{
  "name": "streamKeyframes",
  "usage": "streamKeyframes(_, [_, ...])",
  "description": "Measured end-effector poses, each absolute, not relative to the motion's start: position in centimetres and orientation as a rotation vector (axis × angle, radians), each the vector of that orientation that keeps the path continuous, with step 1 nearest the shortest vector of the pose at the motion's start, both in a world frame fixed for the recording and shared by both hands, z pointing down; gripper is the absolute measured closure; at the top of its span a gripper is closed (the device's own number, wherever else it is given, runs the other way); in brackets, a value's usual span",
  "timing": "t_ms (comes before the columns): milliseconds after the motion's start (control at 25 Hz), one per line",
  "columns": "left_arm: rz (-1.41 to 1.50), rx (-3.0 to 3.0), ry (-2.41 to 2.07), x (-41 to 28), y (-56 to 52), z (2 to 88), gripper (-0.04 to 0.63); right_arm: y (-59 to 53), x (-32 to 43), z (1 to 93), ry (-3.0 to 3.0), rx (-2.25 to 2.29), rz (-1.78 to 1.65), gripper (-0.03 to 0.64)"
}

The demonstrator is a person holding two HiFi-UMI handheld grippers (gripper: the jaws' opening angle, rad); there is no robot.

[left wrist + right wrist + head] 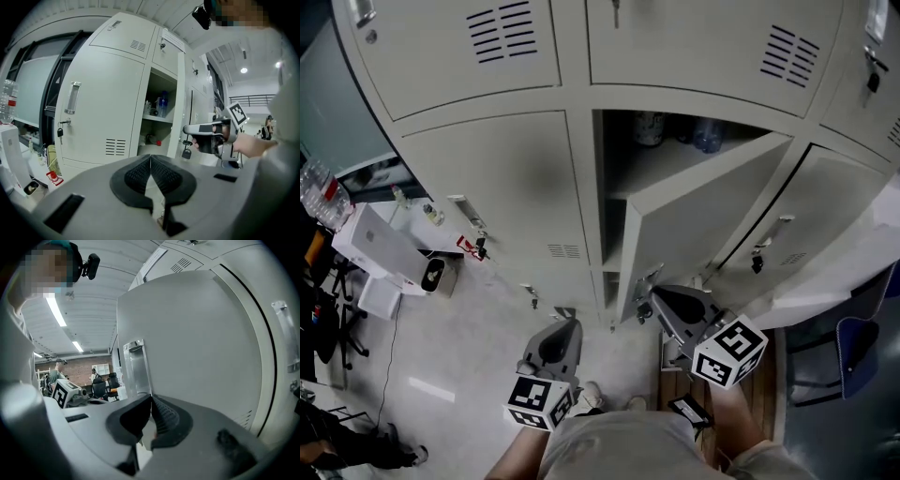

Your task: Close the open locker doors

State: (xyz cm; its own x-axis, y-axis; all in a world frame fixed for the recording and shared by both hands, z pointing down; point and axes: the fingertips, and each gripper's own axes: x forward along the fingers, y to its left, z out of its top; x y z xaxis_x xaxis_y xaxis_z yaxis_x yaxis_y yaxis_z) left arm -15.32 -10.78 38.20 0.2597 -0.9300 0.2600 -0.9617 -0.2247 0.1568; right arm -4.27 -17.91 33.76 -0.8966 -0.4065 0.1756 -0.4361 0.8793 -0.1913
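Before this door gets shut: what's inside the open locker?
Bottles stand on its shelf, and something red-capped sits below it. The half-open door hides the rest.

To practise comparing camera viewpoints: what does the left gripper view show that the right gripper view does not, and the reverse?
Only the left gripper view: the open locker from the inside, with bottles on its shelf, and a key hanging in the closed door beside it.
Only the right gripper view: the open door seen close up from outside, with its metal handle.
Both: the left gripper and right gripper, each shut and empty.
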Motion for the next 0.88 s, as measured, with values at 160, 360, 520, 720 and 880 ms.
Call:
streamKeyframes(160, [0.153,2.235,-1.767,-16.1,-11.1,38.2,0.58,-18.9,-5.1,33.6,-2.913,0.646,0.331,0.589])
streamKeyframes(360, [0.149,2.217,-1.785,-16.9,-11.1,38.3,0.58,-20.0,-6.0,33.5,-2.911,0.636,0.326,0.588])
streamKeyframes(520, [0.146,2.206,-1.796,-17.6,-11.2,38.3,0.58,-21.1,-6.8,33.5,-2.912,0.633,0.319,0.588])
streamKeyframes(720, [0.146,2.186,-1.808,-18.3,-11.0,38.6,0.58,-22.3,-7.7,33.8,-2.9,0.624,0.304,0.589])
streamKeyframes(880, [0.153,2.167,-1.813,-19.0,-10.7,38.8,0.58,-23.1,-8.1,33.9,-2.897,0.626,0.304,0.588])
